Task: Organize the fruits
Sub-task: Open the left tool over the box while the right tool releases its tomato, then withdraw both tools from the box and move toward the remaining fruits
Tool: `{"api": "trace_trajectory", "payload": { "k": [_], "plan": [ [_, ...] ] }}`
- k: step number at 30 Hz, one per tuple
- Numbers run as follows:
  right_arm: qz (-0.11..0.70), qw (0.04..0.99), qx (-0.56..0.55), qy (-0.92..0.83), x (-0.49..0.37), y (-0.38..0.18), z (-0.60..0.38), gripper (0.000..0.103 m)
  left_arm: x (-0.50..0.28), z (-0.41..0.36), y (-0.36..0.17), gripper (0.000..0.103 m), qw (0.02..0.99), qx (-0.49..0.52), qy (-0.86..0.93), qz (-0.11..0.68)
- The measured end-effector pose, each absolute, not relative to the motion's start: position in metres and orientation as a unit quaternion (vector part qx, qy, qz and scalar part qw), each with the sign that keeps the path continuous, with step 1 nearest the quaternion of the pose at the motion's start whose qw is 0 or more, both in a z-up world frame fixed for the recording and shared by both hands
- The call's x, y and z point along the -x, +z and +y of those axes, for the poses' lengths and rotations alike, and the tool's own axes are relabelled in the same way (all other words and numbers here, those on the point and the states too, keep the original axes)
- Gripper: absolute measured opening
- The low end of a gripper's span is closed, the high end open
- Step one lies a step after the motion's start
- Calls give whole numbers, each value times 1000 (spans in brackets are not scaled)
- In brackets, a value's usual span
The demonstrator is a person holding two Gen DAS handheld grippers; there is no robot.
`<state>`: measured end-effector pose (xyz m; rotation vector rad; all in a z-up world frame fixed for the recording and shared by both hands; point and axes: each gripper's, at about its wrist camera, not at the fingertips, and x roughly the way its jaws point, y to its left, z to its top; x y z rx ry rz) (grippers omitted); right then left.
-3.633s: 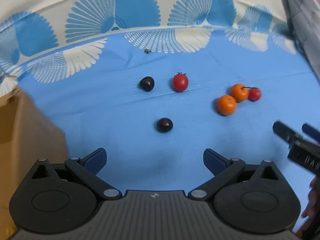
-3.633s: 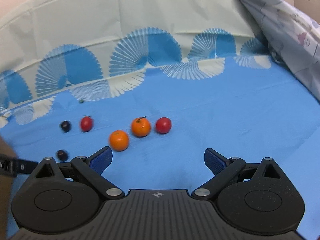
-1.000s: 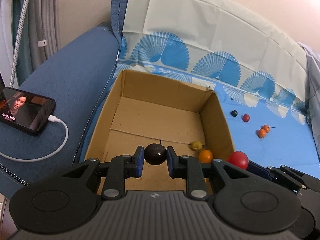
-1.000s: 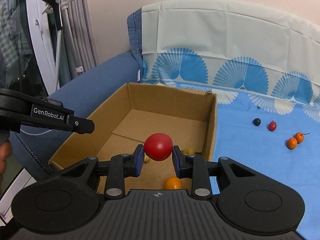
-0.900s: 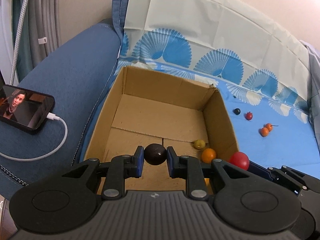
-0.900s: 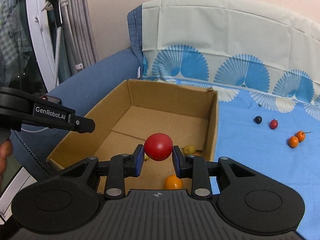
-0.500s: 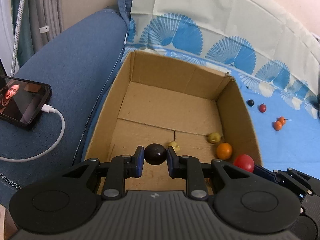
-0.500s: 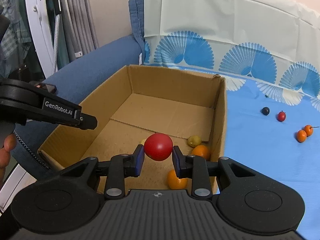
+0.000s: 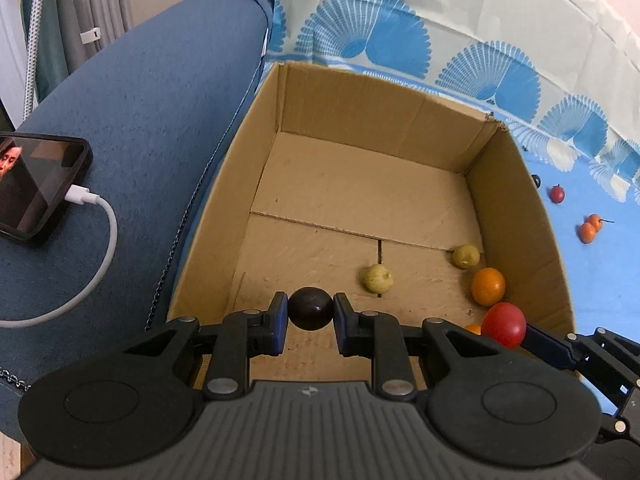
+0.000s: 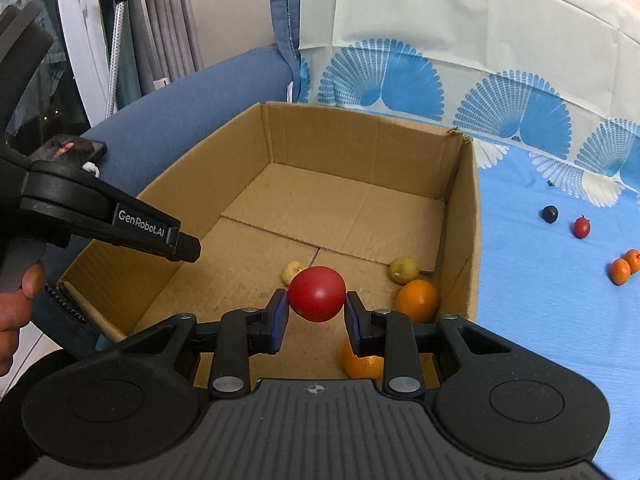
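My left gripper [image 9: 310,314] is shut on a dark purple plum [image 9: 311,308], held over the near part of the open cardboard box [image 9: 352,98]. My right gripper [image 10: 316,312] is shut on a red tomato [image 10: 317,294] above the same box [image 10: 360,128]; the tomato [image 9: 503,325] also shows at the lower right of the left wrist view. On the box floor lie two yellow-green fruits [image 9: 378,278] [image 9: 466,256] and an orange [image 9: 487,286]. A second orange [image 10: 362,362] lies partly hidden behind my right fingers.
On the blue cloth [image 10: 560,320] to the right lie a dark plum [image 10: 550,213], a small red tomato [image 10: 581,227] and two small oranges [image 10: 625,267]. A phone [image 9: 28,188] on a white cable [image 9: 100,264] rests on the blue sofa arm at left. A hand [image 10: 14,308] holds the left gripper.
Both grippers have sunk lower and tilted further down over the box, which now fills more of each view. Each keeps its fruit; the jaws have not moved.
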<state>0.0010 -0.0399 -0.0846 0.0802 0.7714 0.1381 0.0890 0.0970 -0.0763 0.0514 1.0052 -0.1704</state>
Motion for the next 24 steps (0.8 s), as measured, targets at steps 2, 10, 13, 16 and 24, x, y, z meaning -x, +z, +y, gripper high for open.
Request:
{"api": "trace_trajectory", "payload": {
  "k": [2,10,13,16,24],
  "plan": [
    [379,922,-37,68,-3,-88,-39,32,-90,97,-80,26,872,-29,-81,482],
    [392,917,-27,75,-11,-98,-35,33,-96,96,-94,33,867,-42,-80,489],
    [388,918,-27,73,-11,-95,-36,62,-91,98,-86,95,873,-30,-84,479],
    [375,924,-26,70,-5,-88,-38,81,-79,99,-70,103,893,-27,-94,440],
    [365,929,-24,61,39,-57,-45,94,-42,100,-42,103,890,-34,-94,444]
  ]
}}
